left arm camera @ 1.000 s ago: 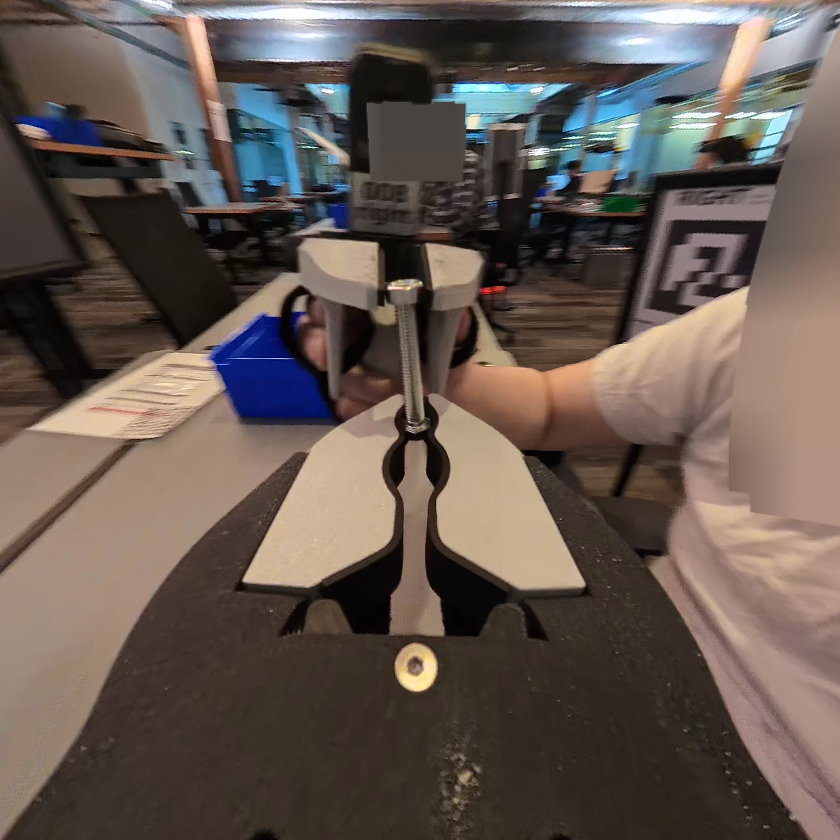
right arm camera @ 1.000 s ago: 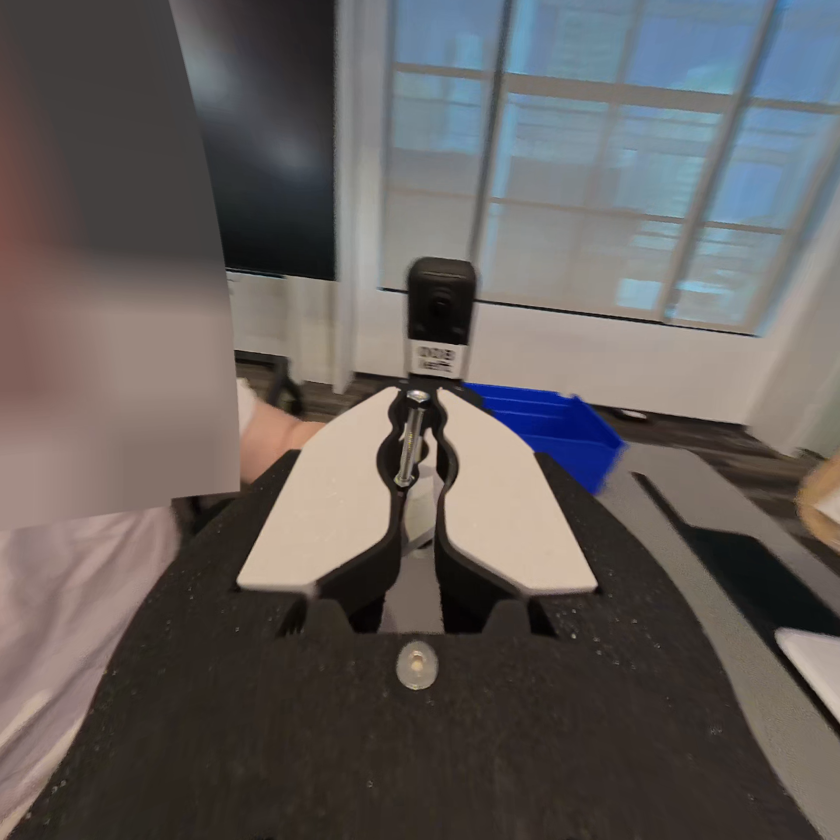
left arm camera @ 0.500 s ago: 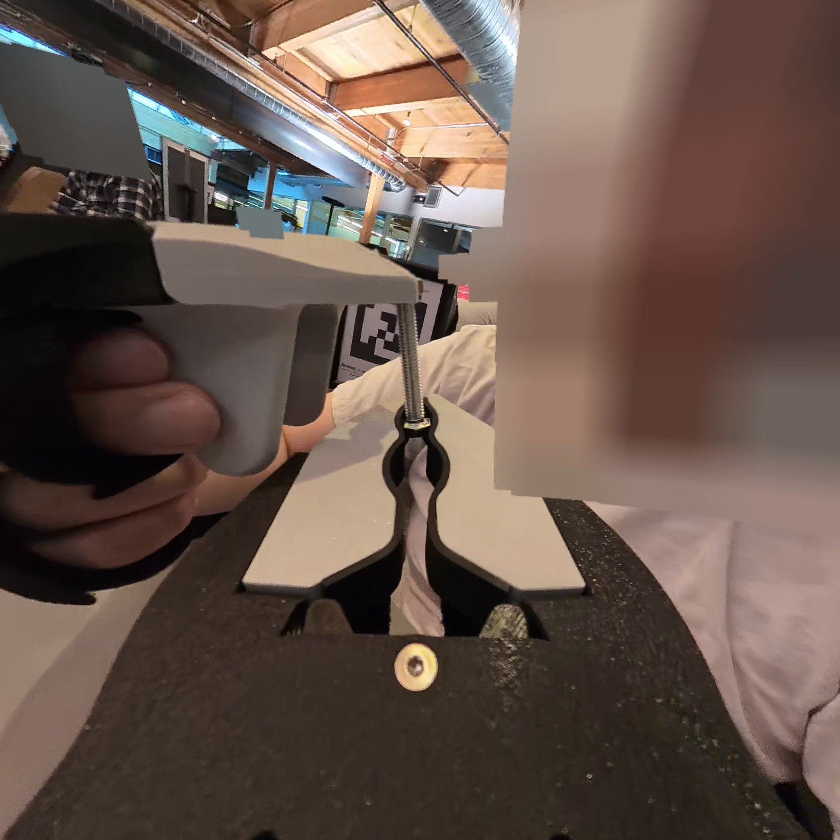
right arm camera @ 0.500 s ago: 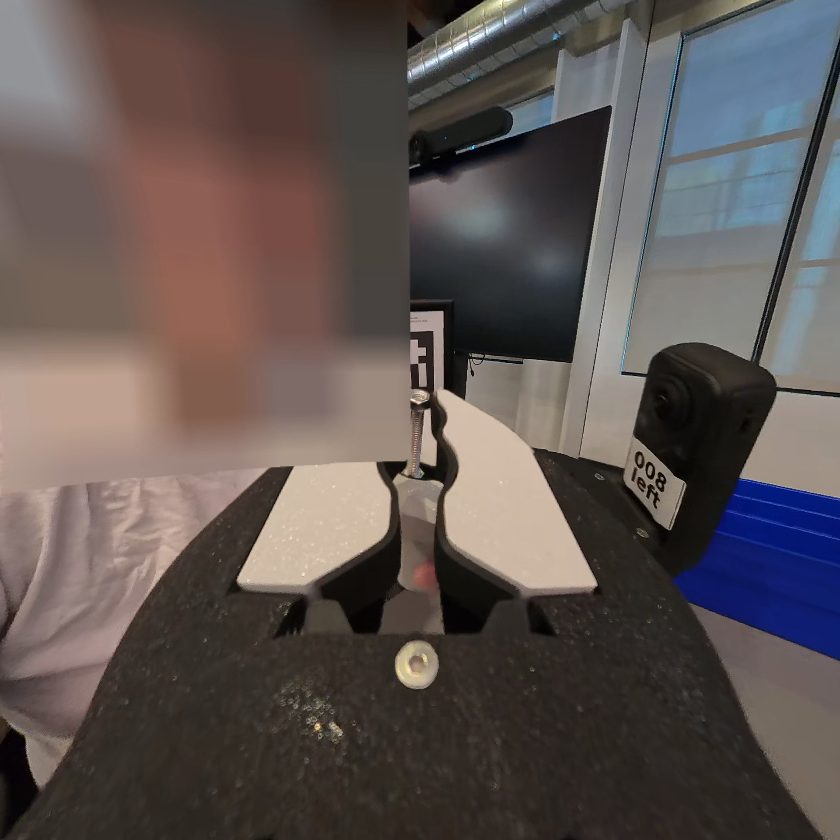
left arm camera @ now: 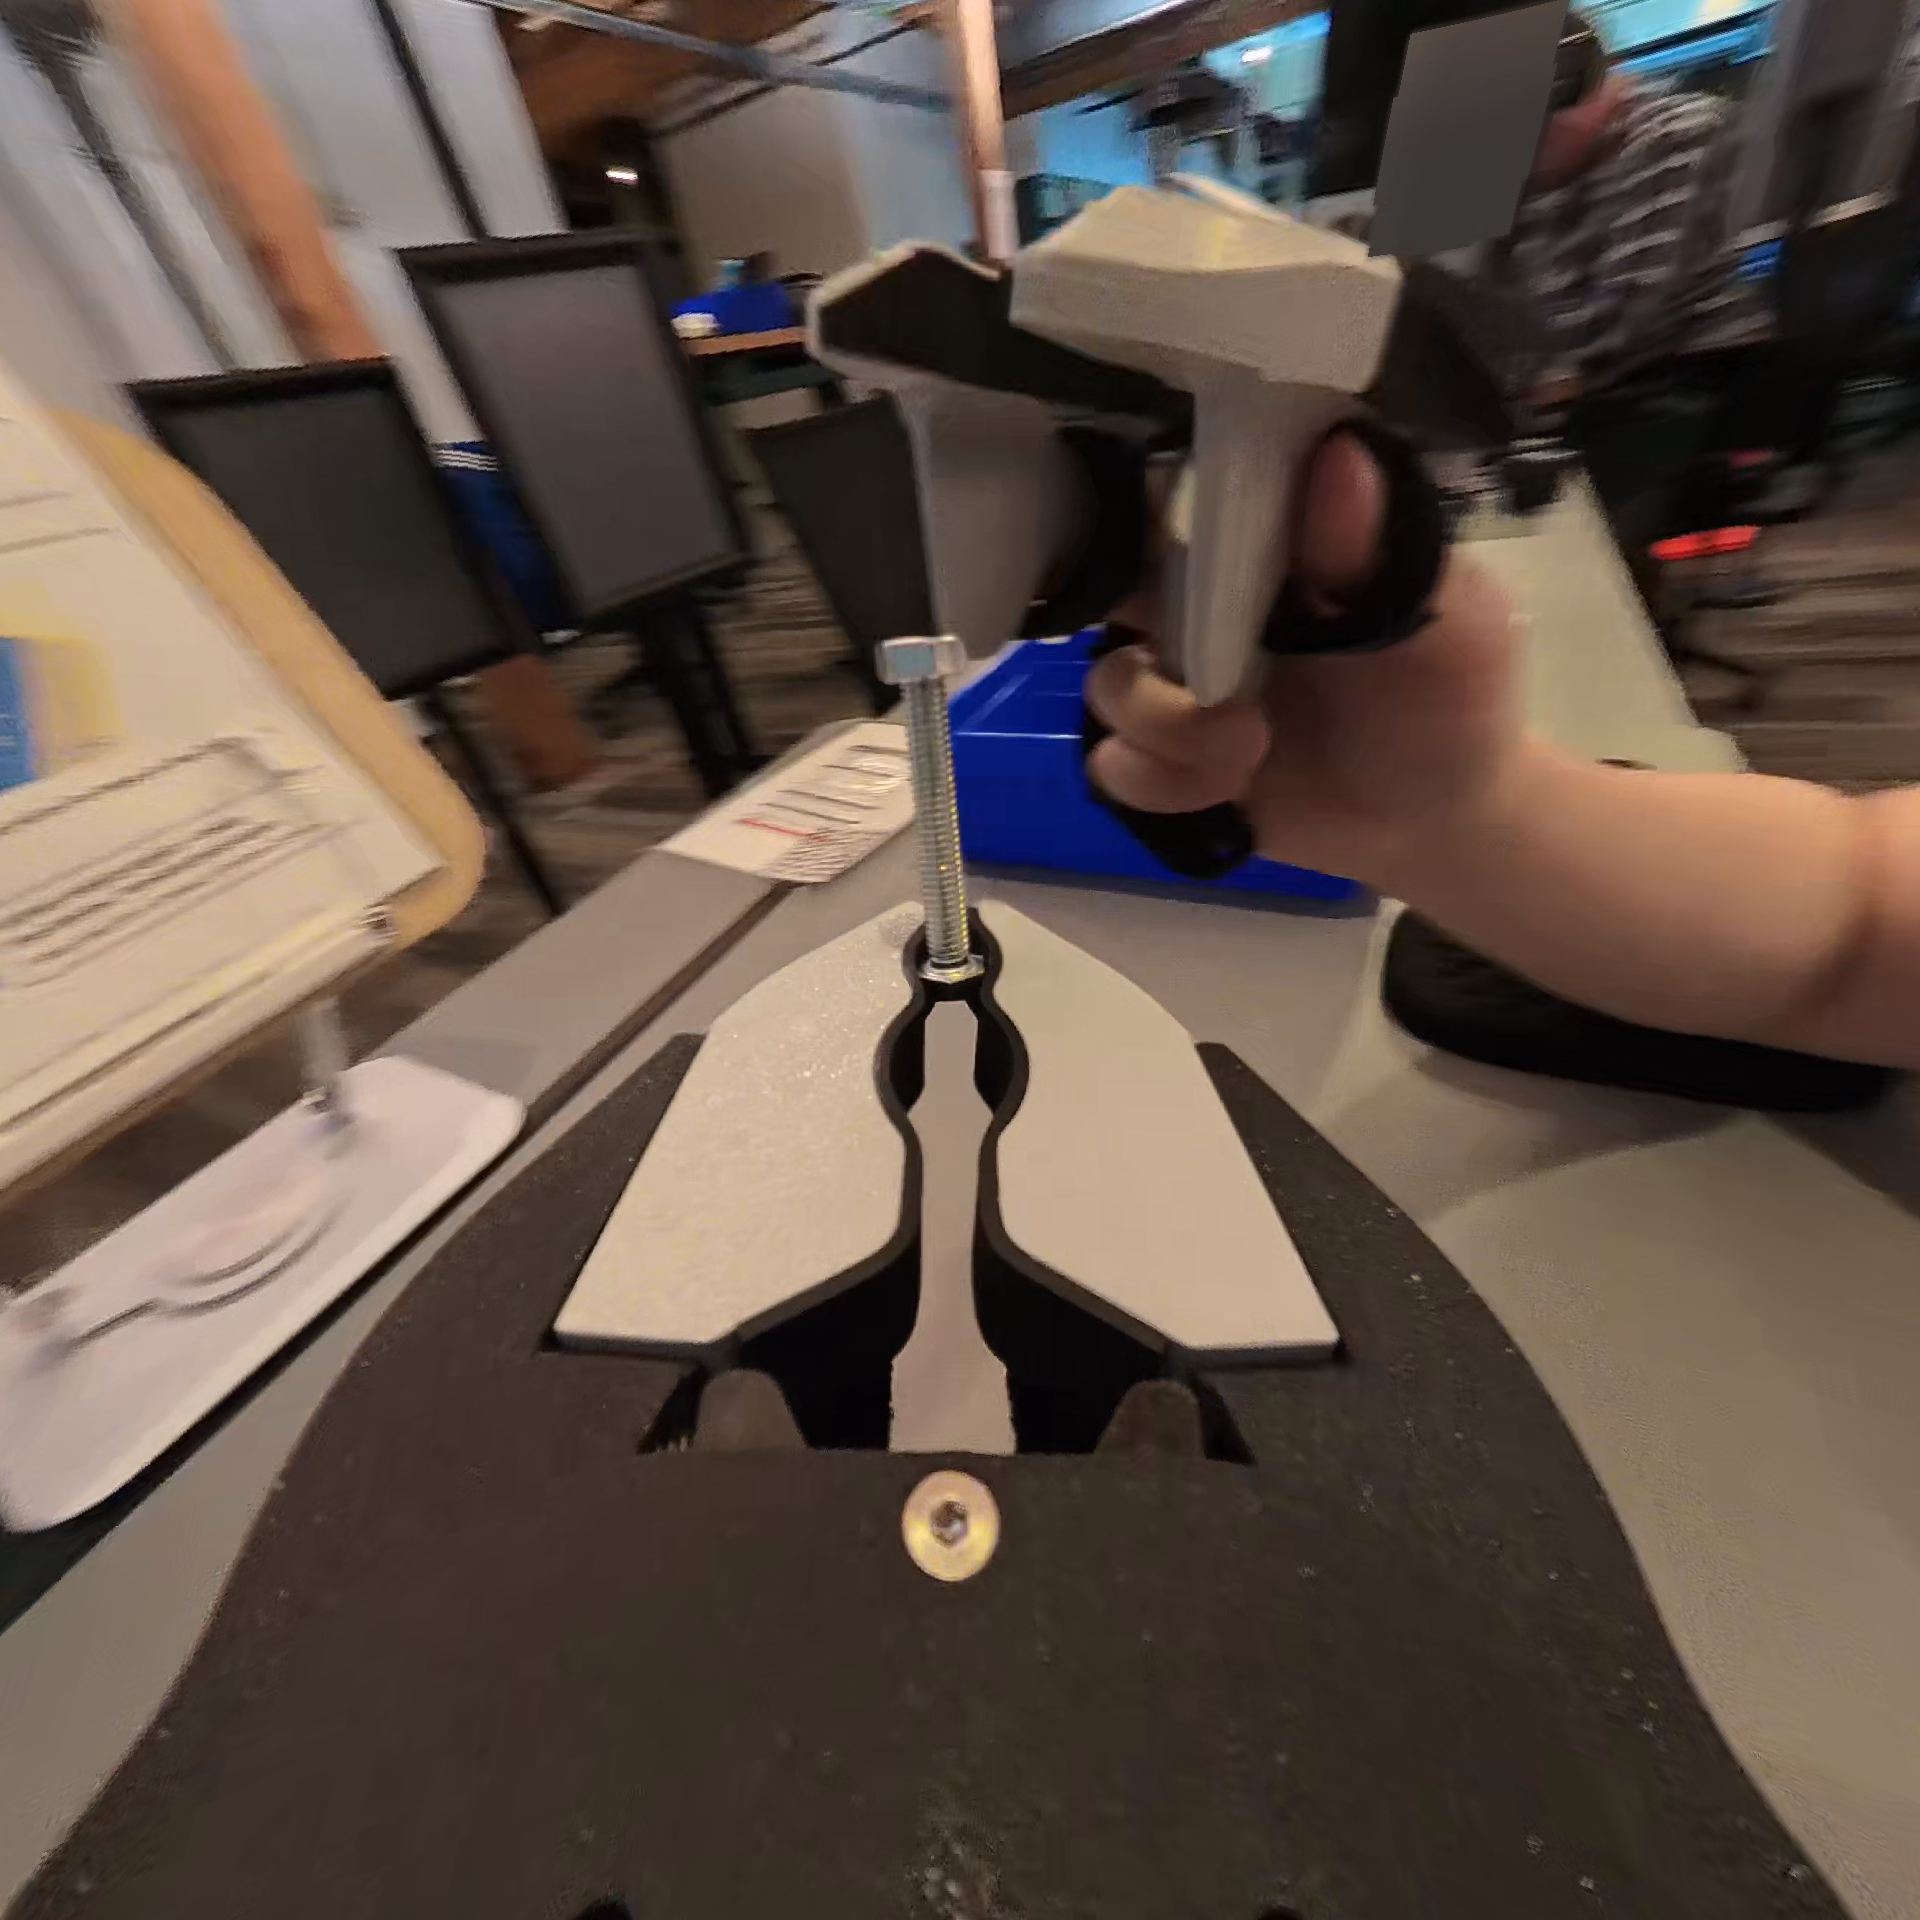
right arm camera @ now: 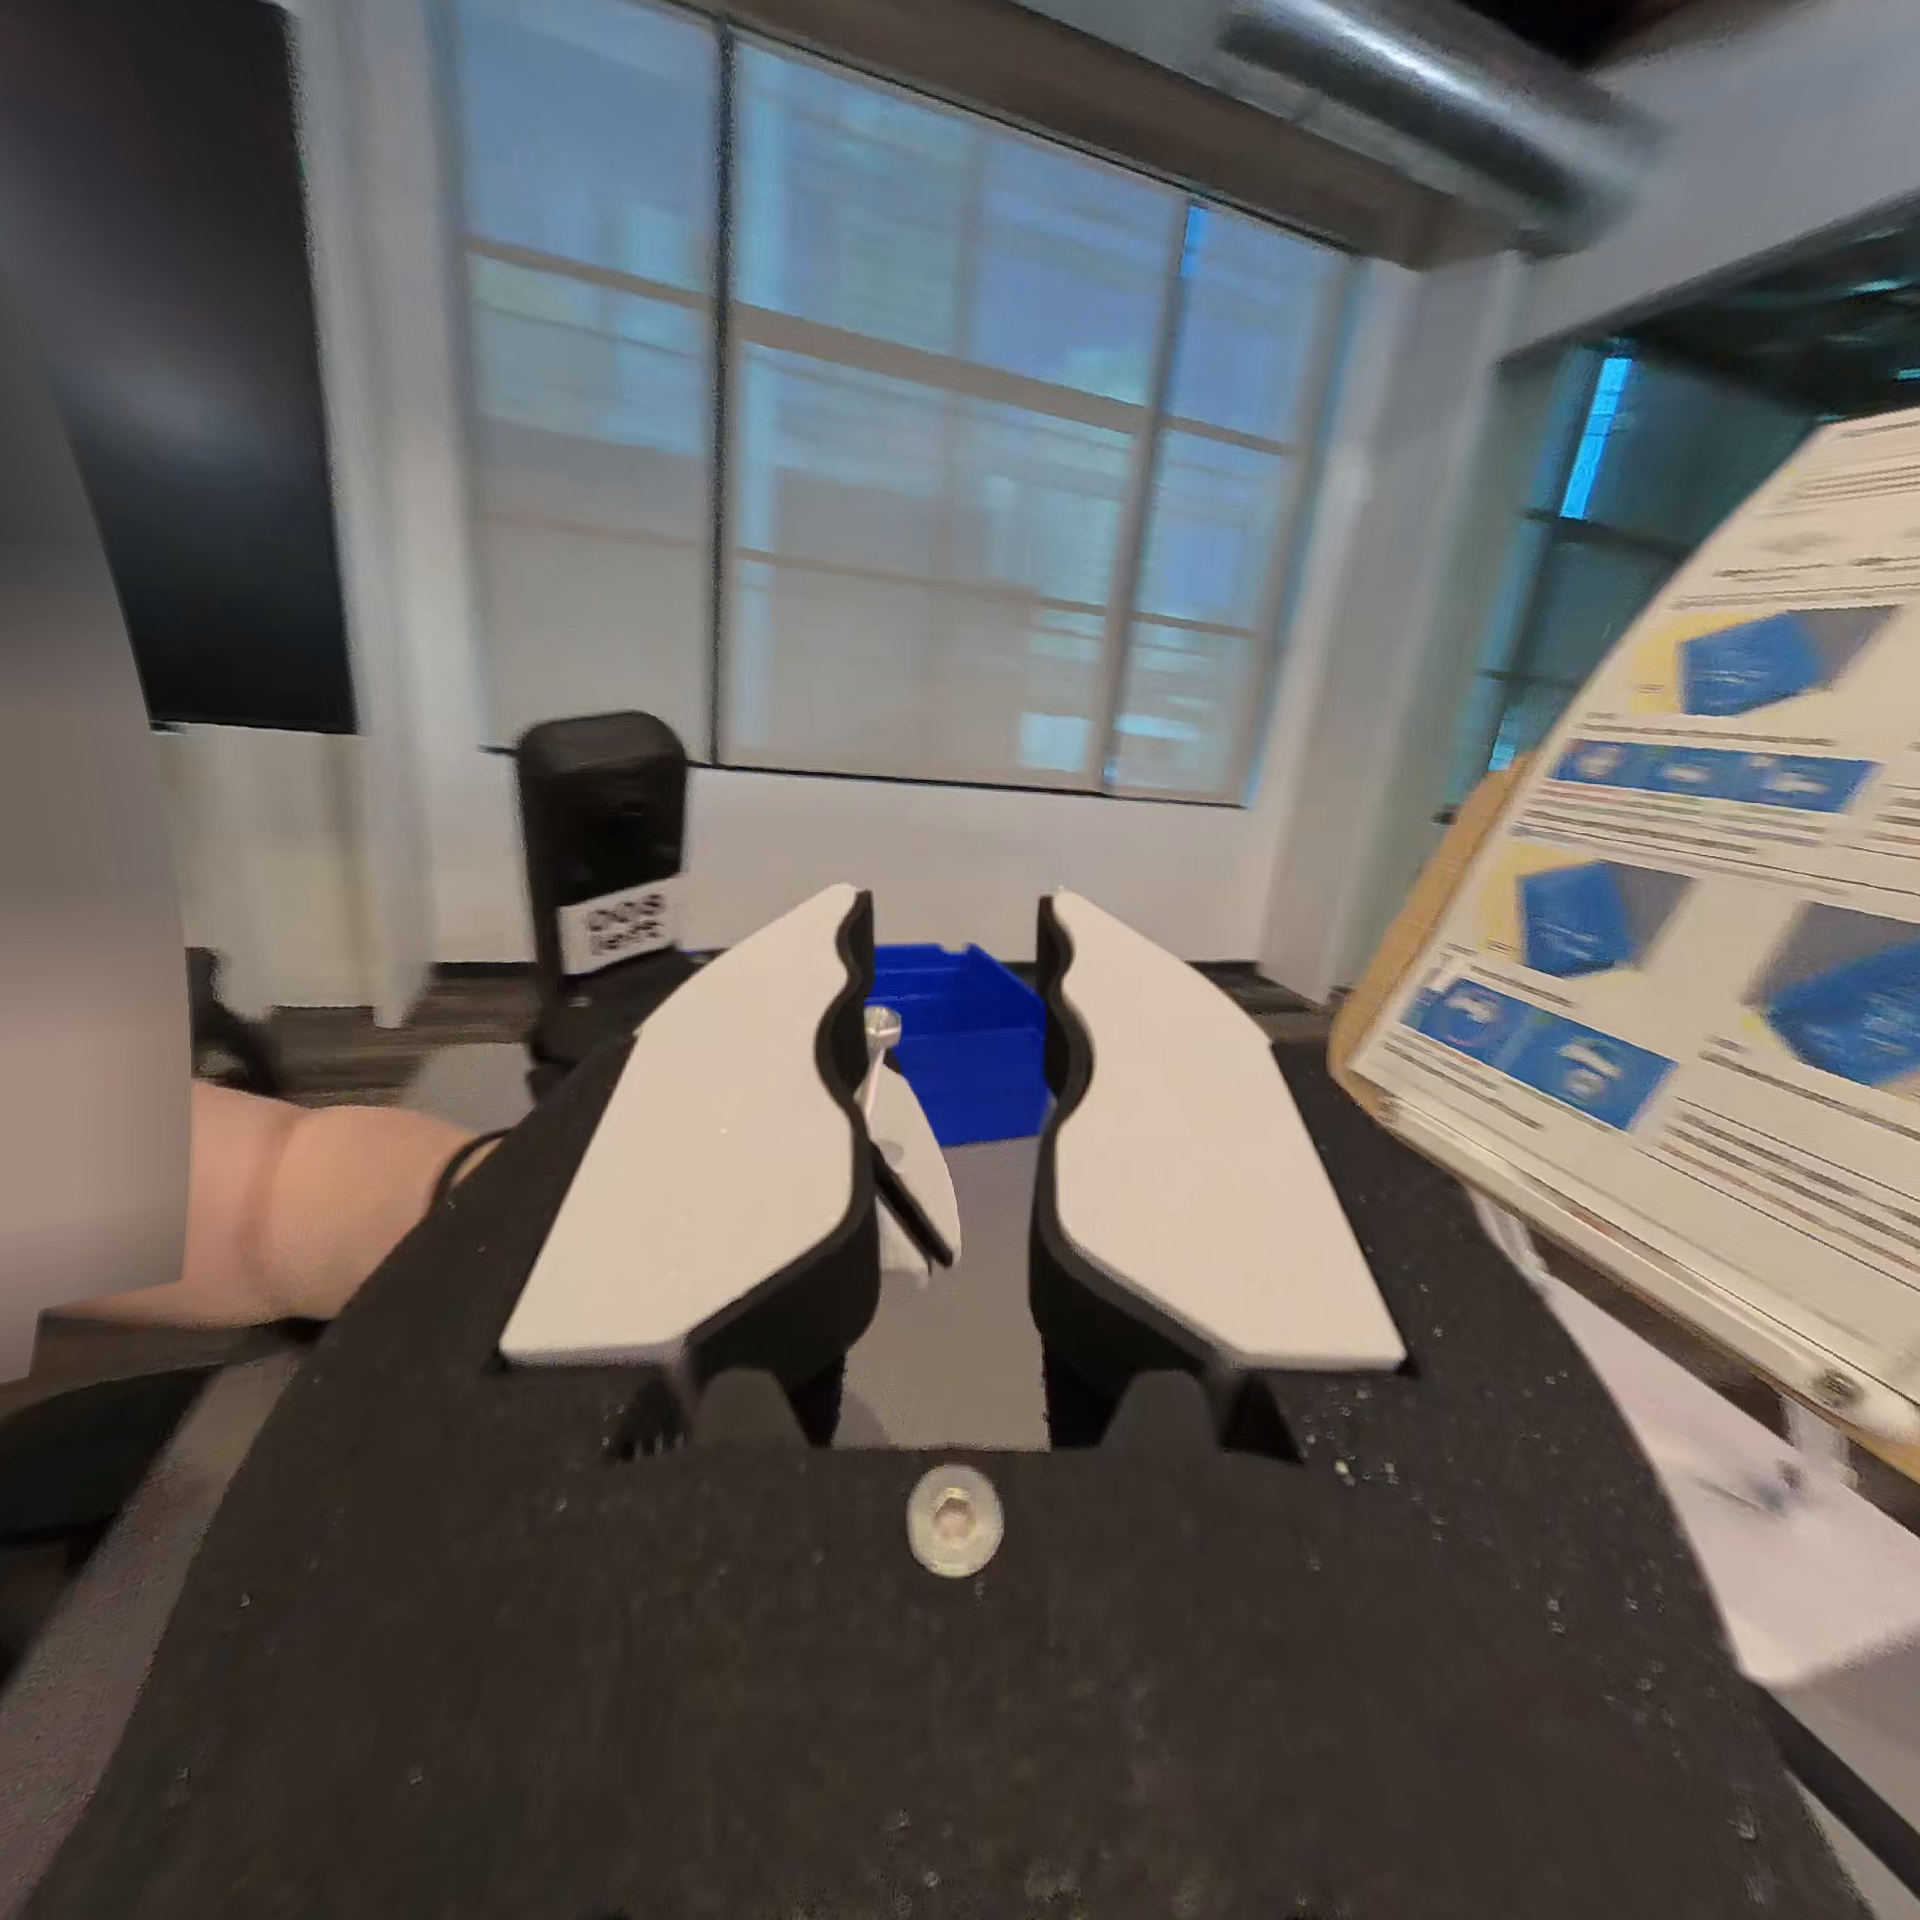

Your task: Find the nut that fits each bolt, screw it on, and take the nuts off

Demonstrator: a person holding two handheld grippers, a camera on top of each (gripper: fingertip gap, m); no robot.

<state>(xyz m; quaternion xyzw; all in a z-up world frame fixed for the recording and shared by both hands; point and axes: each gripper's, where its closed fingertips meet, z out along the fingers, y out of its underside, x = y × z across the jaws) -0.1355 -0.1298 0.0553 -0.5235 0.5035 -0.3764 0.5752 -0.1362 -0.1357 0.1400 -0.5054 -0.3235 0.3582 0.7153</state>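
We find the bolt (left arm camera: 932, 800) standing upright, head up, above the counter (left arm camera: 1558, 1195), its nut (left arm camera: 949, 969) pinched at the tips of our left gripper (left arm camera: 948, 961). Our right gripper (right arm camera: 951, 977) is spread wide and empty, near the bolt head, which shows low between its fingers.

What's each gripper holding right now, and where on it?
Left gripper pinches the nut at the bolt's lower end. Right gripper is open, empty.

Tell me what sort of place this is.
Probably an open-plan office or lab workspace: a grey table with a blue parts bin, an instruction board on a stand, big windows and more desks behind.
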